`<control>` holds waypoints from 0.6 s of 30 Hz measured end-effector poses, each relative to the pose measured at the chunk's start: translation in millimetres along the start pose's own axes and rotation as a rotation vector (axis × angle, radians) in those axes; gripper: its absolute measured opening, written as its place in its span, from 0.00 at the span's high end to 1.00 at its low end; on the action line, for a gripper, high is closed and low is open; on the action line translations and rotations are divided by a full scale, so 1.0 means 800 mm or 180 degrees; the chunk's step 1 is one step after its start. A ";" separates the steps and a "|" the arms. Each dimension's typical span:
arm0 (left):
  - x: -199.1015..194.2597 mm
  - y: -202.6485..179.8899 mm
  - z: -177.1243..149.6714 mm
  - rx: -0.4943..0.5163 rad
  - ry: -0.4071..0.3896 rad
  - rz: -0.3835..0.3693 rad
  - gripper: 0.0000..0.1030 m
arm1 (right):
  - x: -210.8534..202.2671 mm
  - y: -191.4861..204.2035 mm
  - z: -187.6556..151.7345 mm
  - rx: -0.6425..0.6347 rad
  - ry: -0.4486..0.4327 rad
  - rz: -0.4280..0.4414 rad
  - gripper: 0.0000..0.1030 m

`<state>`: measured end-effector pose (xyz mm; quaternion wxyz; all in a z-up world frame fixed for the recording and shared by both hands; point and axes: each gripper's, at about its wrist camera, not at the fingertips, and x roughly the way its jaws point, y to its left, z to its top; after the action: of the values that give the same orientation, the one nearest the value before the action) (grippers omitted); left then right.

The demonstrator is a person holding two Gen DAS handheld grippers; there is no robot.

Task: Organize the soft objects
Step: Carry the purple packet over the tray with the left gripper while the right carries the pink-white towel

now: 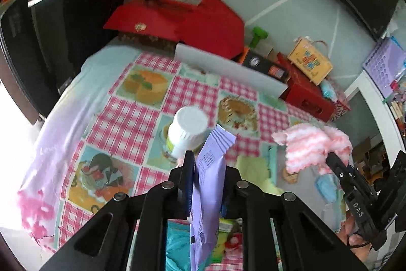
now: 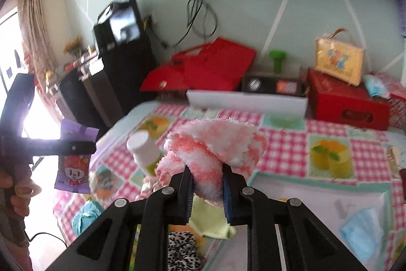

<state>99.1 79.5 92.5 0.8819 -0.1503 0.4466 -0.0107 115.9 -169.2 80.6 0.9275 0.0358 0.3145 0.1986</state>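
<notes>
Right now we hold two soft things above the bench: the right claw is clamped on a fluffy pink-and-white cloth, limp and light, best pinched at a bunched fold; the left claw is clamped on a thin purple packet. A checked tablecloth covers the cluttered bench, against a pale green wall.

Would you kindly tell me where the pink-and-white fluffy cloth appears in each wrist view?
Left wrist view: the cloth is at right of centre, pinched by the right tool.
Right wrist view: the cloth is at centre, clamped between the tool's fingers.
Shared landmark: the white-capped bottle.
</notes>
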 end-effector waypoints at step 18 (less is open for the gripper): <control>0.031 -0.181 -0.011 0.0577 0.0093 -0.0806 0.85 | -0.132 -0.167 0.001 0.0689 -0.0376 -0.1235 0.81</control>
<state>123.6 -64.6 108.3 0.8769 -0.1250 0.4341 -0.1642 86.0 -333.2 116.0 0.9559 0.0855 0.2801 -0.0208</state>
